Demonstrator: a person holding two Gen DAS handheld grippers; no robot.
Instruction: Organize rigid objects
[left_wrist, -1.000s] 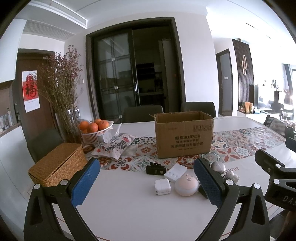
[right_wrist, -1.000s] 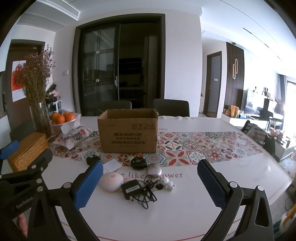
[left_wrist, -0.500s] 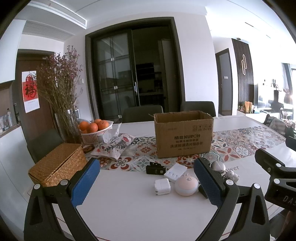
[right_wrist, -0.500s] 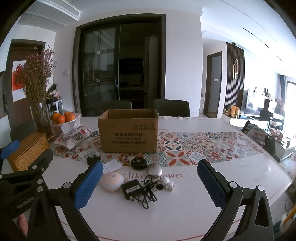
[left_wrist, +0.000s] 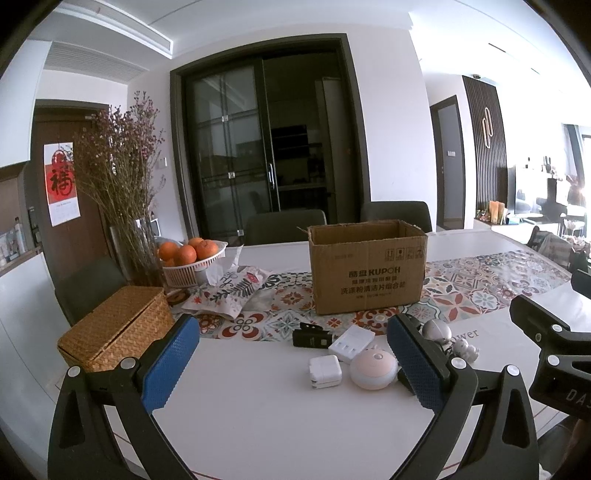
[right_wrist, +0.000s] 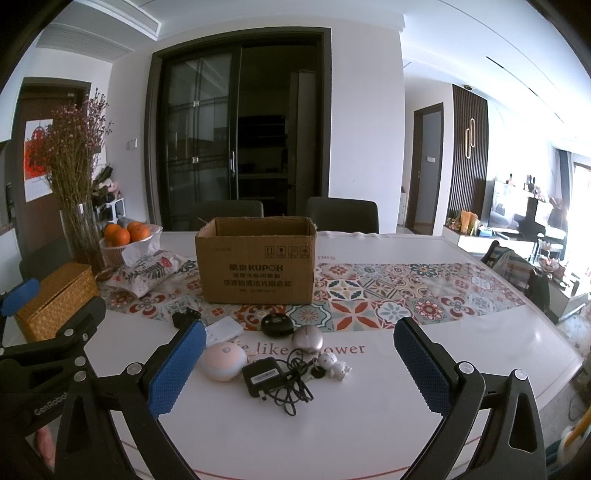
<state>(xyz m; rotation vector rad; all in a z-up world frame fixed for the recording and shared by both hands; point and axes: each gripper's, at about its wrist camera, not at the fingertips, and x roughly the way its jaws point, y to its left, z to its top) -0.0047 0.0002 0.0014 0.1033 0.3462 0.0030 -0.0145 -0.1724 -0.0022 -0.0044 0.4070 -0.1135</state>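
Blue-padded jaws wide on both sides, nothing picked up yet

Left hand-held gripper (left_wrist: 291, 363) and right hand-held gripper (right_wrist: 299, 363) both hover spread wide and empty above the white tabletop (right_wrist: 369, 424), side by side, probably so each covers its half of the pile. Just past the fingers sit the small hard bits in one loose cluster: pink round gadget (right_wrist: 224, 361), white adapter (left_wrist: 325, 372), black charger (right_wrist: 264, 376) with its tangled cord, silver ball (right_wrist: 307, 339), tiny white figurine (right_wrist: 334, 366), black puck (right_wrist: 277, 324). Behind them, on the patterned runner (right_wrist: 406, 291), stands an open cardboard box (right_wrist: 256, 258), flaps up, looks like the drop spot.
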